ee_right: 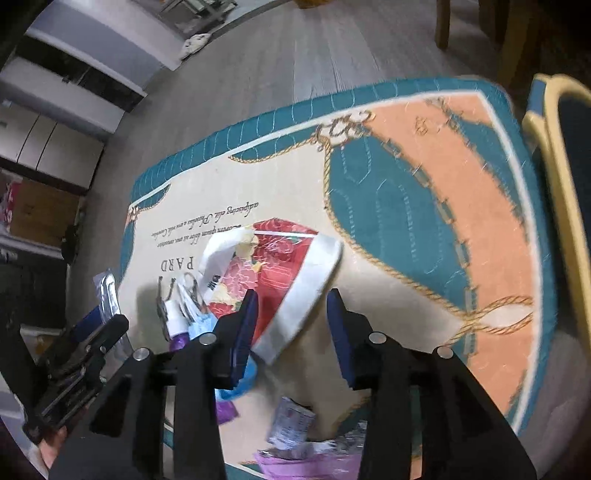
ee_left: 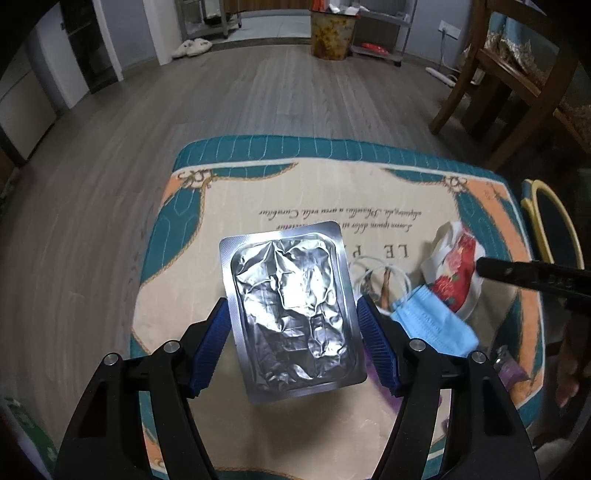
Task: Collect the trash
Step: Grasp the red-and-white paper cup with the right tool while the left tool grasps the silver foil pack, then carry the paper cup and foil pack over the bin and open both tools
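Left gripper [ee_left: 291, 325] clamped on a silver foil blister pack [ee_left: 291, 314], blue pads [ee_left: 208, 350] pressing its two long edges, pack lifted above the middle of the bench [ee_left: 258, 206]. Bench covered with a teal, peach and cream printed cloth bearing script lettering.

Right gripper [ee_right: 291, 332] hovering over the bench with jaws apart, nothing between them. Just beyond its tips, a crumpled red-and-white floral wrapper [ee_right: 280, 273] lying on the cloth, left pad [ee_right: 243, 332] overlapping its near edge in view; touching or not, cannot tell. In the left wrist view the same floral wrapper [ee_left: 456, 273] toward the bench's right edge, the right gripper's dark finger reaching in above it.

Beside the wrapper, a blue face mask [ee_left: 432, 321] with white ear loops [ee_left: 369, 266], lying between wrapper and blister pack. Seen from the right wrist, a small white-capped purple bottle [ee_right: 175, 328] left of the mask's blue edge [ee_right: 201, 328], and blurred crumpled scraps, silver [ee_right: 291, 424] and purple [ee_right: 306, 465], at the bench's near edge.

Grey wood-plank floor [ee_left: 221, 110] beyond the bench. On the far side of the floor, a patterned yellowish bin [ee_left: 330, 33] with paper inside, white slippers [ee_left: 192, 48] to its left, wooden chair [ee_left: 517, 74] to the right.
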